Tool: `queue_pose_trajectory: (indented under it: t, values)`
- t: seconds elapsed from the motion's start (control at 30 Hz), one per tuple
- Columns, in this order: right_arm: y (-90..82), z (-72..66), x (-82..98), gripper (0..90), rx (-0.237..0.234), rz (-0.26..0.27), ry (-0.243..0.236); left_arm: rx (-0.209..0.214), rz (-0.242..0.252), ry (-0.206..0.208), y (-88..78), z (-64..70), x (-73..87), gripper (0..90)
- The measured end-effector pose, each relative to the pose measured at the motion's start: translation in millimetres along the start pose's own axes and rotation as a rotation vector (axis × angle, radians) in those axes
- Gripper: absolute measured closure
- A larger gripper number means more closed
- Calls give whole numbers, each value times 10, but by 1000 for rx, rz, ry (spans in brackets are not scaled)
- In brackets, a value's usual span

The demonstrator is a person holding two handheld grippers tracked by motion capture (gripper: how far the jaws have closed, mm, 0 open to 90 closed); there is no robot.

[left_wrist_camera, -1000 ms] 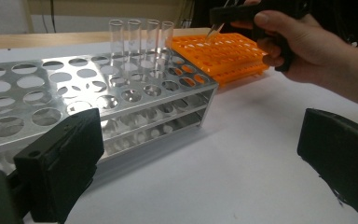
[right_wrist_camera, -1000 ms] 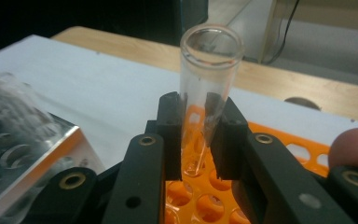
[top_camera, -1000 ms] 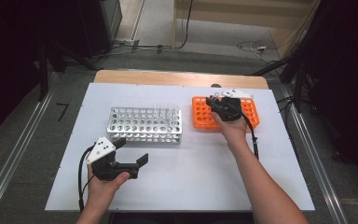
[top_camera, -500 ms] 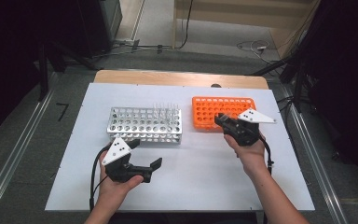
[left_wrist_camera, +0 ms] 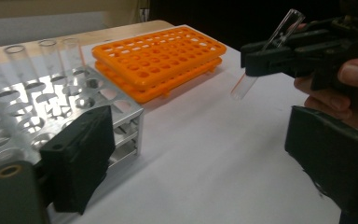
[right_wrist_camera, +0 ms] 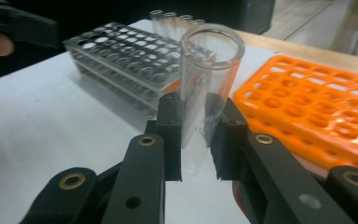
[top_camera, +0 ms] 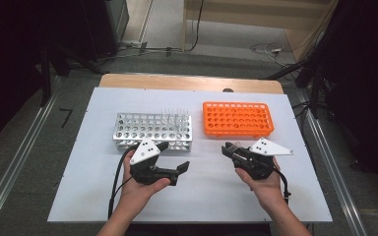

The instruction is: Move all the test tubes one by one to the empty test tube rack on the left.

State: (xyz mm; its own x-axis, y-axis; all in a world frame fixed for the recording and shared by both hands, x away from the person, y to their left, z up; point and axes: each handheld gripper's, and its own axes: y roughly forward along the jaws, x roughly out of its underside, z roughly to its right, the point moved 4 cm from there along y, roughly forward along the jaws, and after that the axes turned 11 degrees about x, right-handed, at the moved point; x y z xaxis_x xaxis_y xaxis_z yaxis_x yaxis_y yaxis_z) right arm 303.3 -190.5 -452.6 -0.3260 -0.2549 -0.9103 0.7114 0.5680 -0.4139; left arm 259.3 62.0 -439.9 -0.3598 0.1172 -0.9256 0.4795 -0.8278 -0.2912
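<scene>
High view. Right gripper [top_camera: 230, 149] clamped on a clear test tube [top_camera: 233, 145], held above the white table [top_camera: 285, 196] just in front of the orange rack [top_camera: 237, 119], jaws pointing left. Left gripper [top_camera: 173, 158] empty, jaws wide though just closing a little, nothing between them, in front of the metal rack [top_camera: 152, 131]. Counted: two racks, two grippers, a small cluster of clear tubes [top_camera: 173, 116] standing at the back right of the metal rack; number too faint to fix from here.

Left gripper view. Own jaws spread, bare table between. Four tubes [left_wrist_camera: 46, 58] upright in the metal rack [left_wrist_camera: 74, 100]; orange rack [left_wrist_camera: 161, 51] empty. Held tube [left_wrist_camera: 265, 53] tilted in the right gripper [left_wrist_camera: 256, 58], pinched near mid-length, closed end hanging free. Risk: glass is smooth, grip is narrow, so a tilt or a jolt likely lets it slide out and drop onto the table.

Right gripper view. Tube [right_wrist_camera: 207, 79] upright between the pads [right_wrist_camera: 170, 121], open mouth up. Four tubes [right_wrist_camera: 175, 18] behind in the metal rack [right_wrist_camera: 121, 58]. Risk: too hard a squeeze could crack the wall; a skewed entry into a rack hole could jam or chip the tip. One held, five tubes in all.
</scene>
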Motion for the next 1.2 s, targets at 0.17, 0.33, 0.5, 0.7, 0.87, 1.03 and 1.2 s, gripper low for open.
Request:
queue_pose_trajectory:
  t: [0.17,0.33,0.5,0.7,0.87,1.03,1.2]
  values:
    - [36,-208,26,736,-52,-6,-58,59,1,10,98,64,-35,263]
    - [93,-383,63,736,-98,-31,-96,95,-5,31,167,160,-49,394]
    - [138,-560,94,736,-144,-50,-136,120,-13,67,223,264,-71,492]
    - [171,-677,112,735,-186,-80,-146,159,-52,109,325,362,-45,578]
    - [165,-744,110,735,-219,-86,-158,171,-71,110,380,383,-12,672]
    - [166,-762,117,734,-242,-93,-165,163,-71,133,366,379,-16,734]
    - [157,-752,115,729,-248,-87,-156,148,-50,127,331,348,-32,767]
